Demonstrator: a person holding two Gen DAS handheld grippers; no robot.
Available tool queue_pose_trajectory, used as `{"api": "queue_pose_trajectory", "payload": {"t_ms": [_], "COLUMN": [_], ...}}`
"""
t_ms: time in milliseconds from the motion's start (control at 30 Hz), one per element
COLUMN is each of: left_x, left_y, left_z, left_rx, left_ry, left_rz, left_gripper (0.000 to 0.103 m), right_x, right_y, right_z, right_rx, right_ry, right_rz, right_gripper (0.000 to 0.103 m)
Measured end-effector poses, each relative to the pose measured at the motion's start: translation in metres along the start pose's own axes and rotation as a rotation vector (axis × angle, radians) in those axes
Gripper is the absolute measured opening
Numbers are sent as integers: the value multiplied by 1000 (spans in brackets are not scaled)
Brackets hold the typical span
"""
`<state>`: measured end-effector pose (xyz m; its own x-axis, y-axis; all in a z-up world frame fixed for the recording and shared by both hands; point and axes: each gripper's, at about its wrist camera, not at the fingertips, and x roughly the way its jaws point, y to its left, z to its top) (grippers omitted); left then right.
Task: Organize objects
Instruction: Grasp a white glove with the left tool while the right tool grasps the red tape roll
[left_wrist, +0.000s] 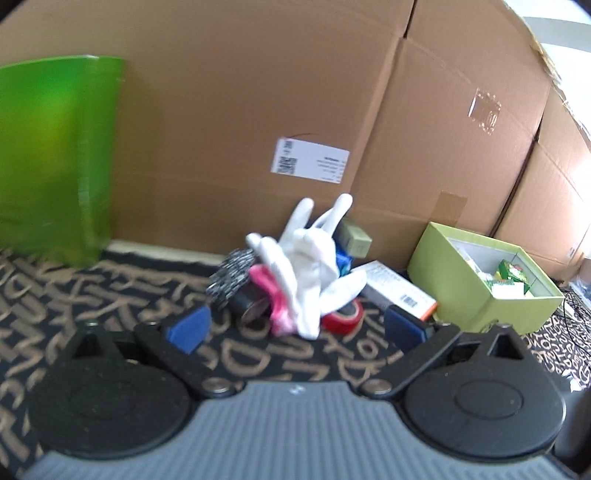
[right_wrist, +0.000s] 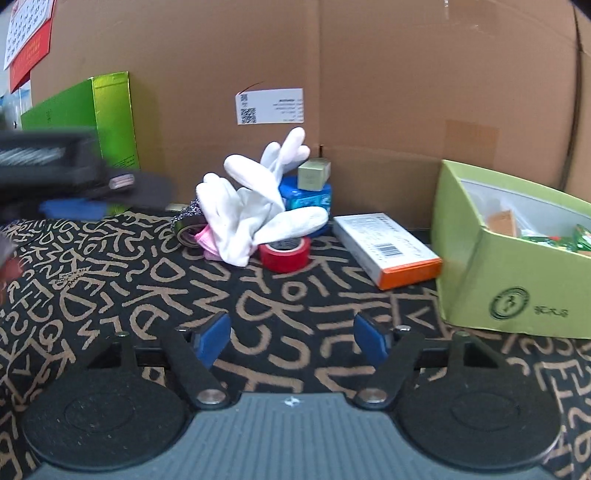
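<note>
Right gripper (right_wrist: 291, 338) and left gripper (left_wrist: 295, 328), jaws spread and empty, above the patterned cloth (right_wrist: 258, 314). Gloves (right_wrist: 251, 206) and red tape (right_wrist: 284, 253) lie at the cloth's far edge against the carton (right_wrist: 369, 74); green box (right_wrist: 517, 266) at its right edge.

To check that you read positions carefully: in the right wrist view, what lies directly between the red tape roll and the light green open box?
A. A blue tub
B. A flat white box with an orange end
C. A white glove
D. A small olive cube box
B: the flat white box with an orange end lies on the patterned cloth between the red tape roll and the light green open box.
</note>
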<state>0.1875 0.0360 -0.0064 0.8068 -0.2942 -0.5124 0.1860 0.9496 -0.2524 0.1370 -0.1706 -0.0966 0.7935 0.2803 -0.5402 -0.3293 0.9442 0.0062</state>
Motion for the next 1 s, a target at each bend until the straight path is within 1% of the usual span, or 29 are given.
{"api": "queue_pose_trajectory", "payload": {"t_ms": [33, 67, 133, 167, 200, 233, 267, 300, 367, 433, 500, 600, 700, 733, 767, 800, 867, 967, 1000], "left_x": [11, 23, 44, 54, 62, 69, 75, 75, 62, 39, 13, -20, -40, -45, -48, -51, -55, -61, -64], "left_y": [-1, -3, -7, -9, -11, -11, -10, -7, -2, 6, 18, 35, 44, 47, 48, 50, 51, 46, 43], "left_z": [4, 8, 14, 16, 18, 19, 19, 17, 13, 6, -1, -15, -27, -29, -31, -33, -36, -42, -45], "left_rx": [3, 7, 23, 33, 43, 52, 51, 43, 44, 42, 38, 27, 15, 12, 12, 13, 6, 32, 45], "left_ry": [11, 19, 31, 44, 60, 87, 122, 132, 116, 90, 77, 90, 121, 125, 124, 125, 129, 138, 139], "left_rz": [-3, -9, 5, 12, 3, -21, -47, -69, -98, -129, -157, -170, -160, -149, -137, -132, -144, -157, -154], "left_gripper": [93, 87, 84, 75, 49, 30, 2, 2, 1, 1, 1, 1, 1, 2, 2, 2, 2, 6, 13], "right_x": [2, 3, 7, 9, 11, 14, 17, 21, 31, 43, 59, 83, 99, 101, 101, 99, 85, 51, 38], "right_y": [1, 2, 3, 3, 2, 1, 0, -1, -3, -5, -6, -5, -7, -7, -9, -10, -8, -6, -6], "right_z": [0, 0, 1, 1, 2, 4, 6, 8, 13, 19, 27, 37, 46, 48, 49, 49, 43, 22, 14], "right_rx": [0, -3, -15, -20, -23, -23, -24, -27, -41, -63, -88, -121, -102, -92, -68, -43, -45, -56, -50], "right_ry": [3, 8, 16, 18, 19, 20, 20, 21, 12, 9, 19, 34, 27, 31, 40, 51, 62, 75, 80], "right_rz": [4, 8, 3, 2, 1, -1, 0, 0, 1, 0, 0, 5, 48, 58, 81, 91, 99, 93, 89], "right_gripper": [77, 77, 77, 77, 77, 77, 76, 75, 74, 72, 67, 65, 65, 57, 51, 51, 51, 51, 51]}}
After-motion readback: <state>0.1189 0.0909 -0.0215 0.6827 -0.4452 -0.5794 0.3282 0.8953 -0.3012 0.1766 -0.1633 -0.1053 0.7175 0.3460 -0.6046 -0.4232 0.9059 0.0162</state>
